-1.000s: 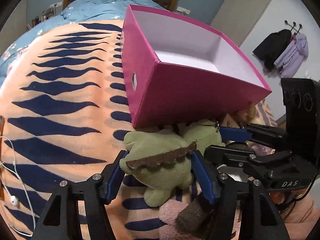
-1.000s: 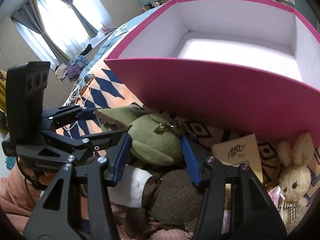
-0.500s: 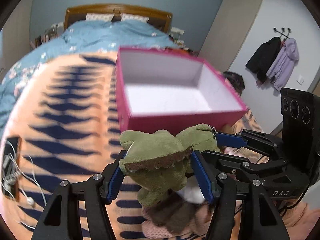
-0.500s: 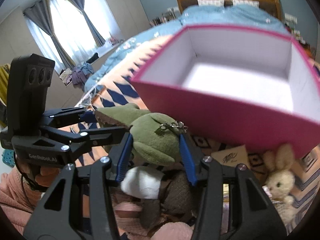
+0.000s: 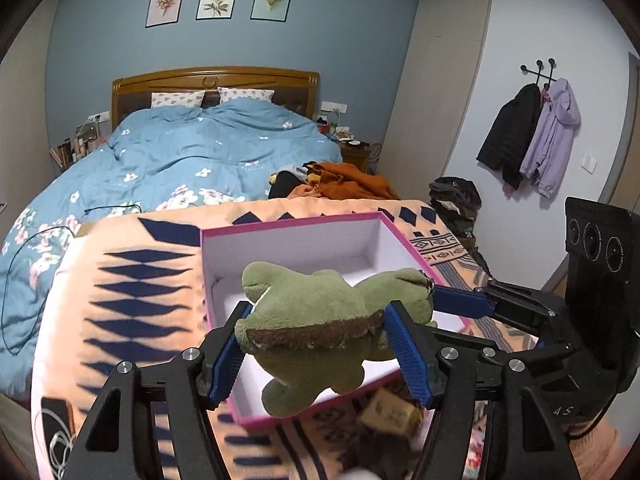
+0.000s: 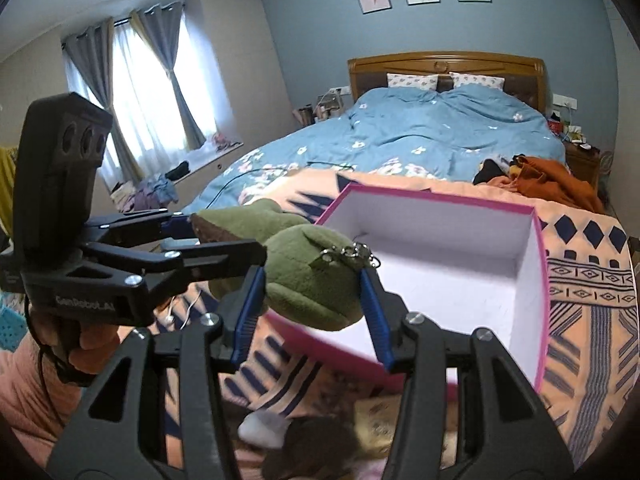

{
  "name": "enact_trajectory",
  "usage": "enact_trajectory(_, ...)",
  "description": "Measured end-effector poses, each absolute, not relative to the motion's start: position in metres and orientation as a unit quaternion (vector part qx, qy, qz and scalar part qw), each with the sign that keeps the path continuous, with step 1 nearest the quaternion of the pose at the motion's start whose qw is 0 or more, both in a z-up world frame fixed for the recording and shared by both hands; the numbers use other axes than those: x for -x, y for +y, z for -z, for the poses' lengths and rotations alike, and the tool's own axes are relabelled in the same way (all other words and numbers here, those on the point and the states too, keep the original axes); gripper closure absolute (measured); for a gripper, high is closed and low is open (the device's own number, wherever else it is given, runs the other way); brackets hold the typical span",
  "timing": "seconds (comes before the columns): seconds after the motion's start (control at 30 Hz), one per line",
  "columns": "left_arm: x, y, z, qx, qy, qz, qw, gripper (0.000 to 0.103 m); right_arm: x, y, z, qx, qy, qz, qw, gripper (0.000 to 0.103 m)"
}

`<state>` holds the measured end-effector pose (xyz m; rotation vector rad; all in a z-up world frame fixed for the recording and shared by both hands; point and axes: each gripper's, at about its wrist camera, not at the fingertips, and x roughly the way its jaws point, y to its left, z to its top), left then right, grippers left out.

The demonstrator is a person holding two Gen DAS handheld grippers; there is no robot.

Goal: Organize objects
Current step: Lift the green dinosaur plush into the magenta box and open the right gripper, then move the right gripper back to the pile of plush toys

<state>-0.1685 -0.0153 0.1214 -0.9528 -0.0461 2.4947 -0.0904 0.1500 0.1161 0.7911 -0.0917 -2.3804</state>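
A green plush dinosaur (image 5: 316,328) with a brown ridge and a metal keyring is held in the air by both grippers. My left gripper (image 5: 320,344) is shut on its body. My right gripper (image 6: 312,300) is shut on its other end (image 6: 316,280). The toy hangs above the near edge of an open pink box (image 5: 304,236) with a white inside, which lies on an orange and navy patterned blanket (image 5: 132,300). The box (image 6: 452,252) holds nothing that I can see.
Below the toy lie a brown plush (image 6: 316,448), a white soft item (image 6: 260,428) and a tan card (image 5: 390,412). A blue floral duvet (image 5: 192,160) and orange clothes (image 5: 348,176) lie beyond the box. White earphones (image 6: 180,312) lie on the blanket at left.
Both grippers have lifted the green dinosaur up off the pile of toys. The pink box now appears lower and farther away, seen from above.
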Motion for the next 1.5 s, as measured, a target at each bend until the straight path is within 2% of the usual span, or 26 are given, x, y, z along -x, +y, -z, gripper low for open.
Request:
enact_trajectory(0.3,0.213,-0.009,-0.078,0.391,-0.041,-0.891,0.228,0.035,0.137,0.158,-0.086,-0.343,-0.046,0.892,0.292,0.052)
enact_trajectory(0.7,0.228,-0.018,-0.028,0.444,-0.052,-0.872,0.202,0.035,0.164,0.147,-0.035,-0.400,-0.048,0.867,0.292,0.051)
enact_trajectory(1.0,0.216,-0.021,-0.026,0.427,-0.051,-0.880,0.200,0.036,0.163,0.144,-0.025,-0.406,-0.042,0.866,0.289,0.051)
enact_trajectory(1.07,0.208,-0.024,-0.030,0.412,-0.057,-0.887,0.202,0.031,0.161,0.151,-0.028,-0.403,-0.049,0.868,0.286,0.051)
enact_trajectory(1.13,0.194,-0.030,-0.035,0.388,-0.067,-0.896,0.206,0.019,0.155,0.161,-0.032,-0.394,-0.057,0.873,0.283,0.051)
enact_trajectory(1.27,0.165,-0.044,-0.048,0.342,-0.084,-0.910,0.217,0.013,0.131,0.178,-0.043,-0.371,-0.059,0.884,0.279,0.048)
enact_trajectory(1.33,0.148,-0.049,-0.053,0.322,-0.089,-0.918,0.214,0.002,0.112,0.185,-0.049,-0.354,-0.055,0.891,0.279,0.044)
enact_trajectory(1.5,0.105,-0.057,-0.058,0.284,-0.076,-0.938,0.182,0.000,0.068,0.193,-0.052,-0.336,-0.036,0.894,0.294,0.033)
